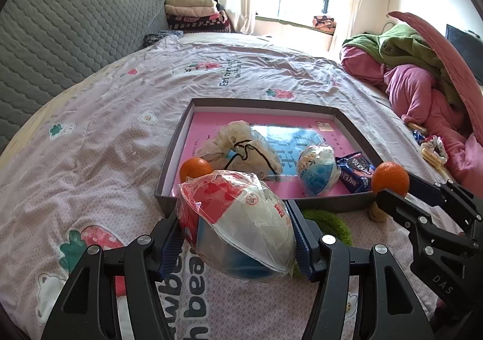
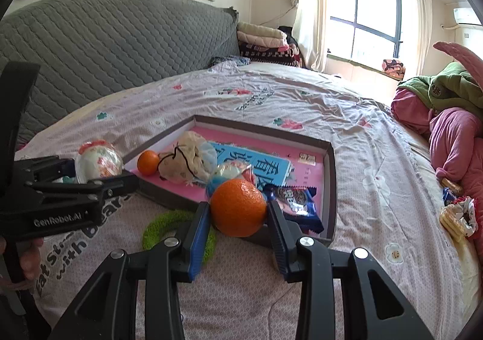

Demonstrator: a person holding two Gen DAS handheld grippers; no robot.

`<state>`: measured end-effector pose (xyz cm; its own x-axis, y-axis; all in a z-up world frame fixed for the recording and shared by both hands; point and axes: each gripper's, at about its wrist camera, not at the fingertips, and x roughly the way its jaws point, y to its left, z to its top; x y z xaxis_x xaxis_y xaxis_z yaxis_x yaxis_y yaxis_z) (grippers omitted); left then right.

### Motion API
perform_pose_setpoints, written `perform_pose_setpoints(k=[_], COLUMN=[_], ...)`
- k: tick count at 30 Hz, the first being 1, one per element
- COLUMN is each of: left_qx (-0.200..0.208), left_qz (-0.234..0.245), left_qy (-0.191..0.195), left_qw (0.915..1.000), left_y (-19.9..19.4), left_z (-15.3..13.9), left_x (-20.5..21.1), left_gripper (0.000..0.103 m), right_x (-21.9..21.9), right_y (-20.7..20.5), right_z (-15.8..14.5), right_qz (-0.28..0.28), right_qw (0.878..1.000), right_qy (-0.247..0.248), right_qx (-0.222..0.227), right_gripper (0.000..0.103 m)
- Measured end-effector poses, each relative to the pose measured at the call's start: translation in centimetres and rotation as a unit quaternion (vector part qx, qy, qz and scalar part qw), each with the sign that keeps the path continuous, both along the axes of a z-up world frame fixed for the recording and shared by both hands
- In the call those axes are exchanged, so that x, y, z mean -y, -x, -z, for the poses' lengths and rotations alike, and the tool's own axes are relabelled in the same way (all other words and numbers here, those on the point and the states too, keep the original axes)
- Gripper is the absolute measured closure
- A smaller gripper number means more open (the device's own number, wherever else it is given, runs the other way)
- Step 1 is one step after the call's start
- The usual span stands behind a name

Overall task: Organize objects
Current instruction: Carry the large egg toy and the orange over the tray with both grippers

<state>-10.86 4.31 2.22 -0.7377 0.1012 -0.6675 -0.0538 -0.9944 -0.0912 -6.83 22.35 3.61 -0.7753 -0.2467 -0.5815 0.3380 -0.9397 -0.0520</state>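
**Both grippers loaded at the near edge of the tray**

The left gripper (image 1: 237, 237) is clenched on a plastic-wrapped bowl (image 1: 235, 222) with red and white print, held above the bedsheet (image 1: 105, 134) just short of the grey tray (image 1: 178, 140). The right gripper (image 2: 238, 219) grips an orange (image 2: 238, 207) between its blue pads, over the tray's near wall at its right corner. Both items are in the air, not yet set down.

Inside the tray, on its pink liner, lie a second orange (image 1: 194, 167), a cream drawstring pouch (image 1: 241, 143), a blue wrapped bowl (image 1: 317, 171) and a dark blue cookie packet (image 1: 356, 171). A green fuzzy ring (image 2: 178, 228) lies on the sheet just outside the near wall, and a few snacks with a scrunchie (image 2: 459, 216) sit well apart near the pink bedding.

The step in hand looks like the carry-in — two pickups done, two placements pending. The next move calls for bringing each load forward over the wall and down onto bare liner. The free patch seems to be near the front centre, between the second orange and the blue bowl, so the two grippers may crowd each other — one at a time looks safer. The orange could roll on release; the bowl's slick wrap could slip.
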Motion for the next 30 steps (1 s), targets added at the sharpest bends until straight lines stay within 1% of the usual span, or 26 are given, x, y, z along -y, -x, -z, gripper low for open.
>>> perform_pose_setpoints(k=[4,14,20,30], left_qx=[-0.001,-0.001,0.001,-0.010], left_qz=[0.004,0.002,0.001,-0.002], left_qy=[-0.001,-0.001,0.000,0.000], left_qw=[1.0000,1.0000,1.0000,1.0000], left_y=[0.2,0.5,0.6,0.6], left_z=[0.0,0.1,0.2,-0.4], left_x=[-0.4,-0.6,-0.5,-0.1], left_gripper=[0.039,0.039,0.039,0.039], right_x=[-0.2,-1.3,-1.9,-2.5], right_y=[0.1,0.9,1.1,1.2], right_z=[-0.4,-0.8,-1.1,-1.7], right_qz=[0.009,0.028,0.031,0.037], right_qw=[1.000,0.999,0.999,0.999], right_qy=[-0.002,0.012,0.018,0.022], right_qx=[-0.011,-0.012,-0.013,-0.023], right_gripper=[0.064,0.064,0.064,0.064])
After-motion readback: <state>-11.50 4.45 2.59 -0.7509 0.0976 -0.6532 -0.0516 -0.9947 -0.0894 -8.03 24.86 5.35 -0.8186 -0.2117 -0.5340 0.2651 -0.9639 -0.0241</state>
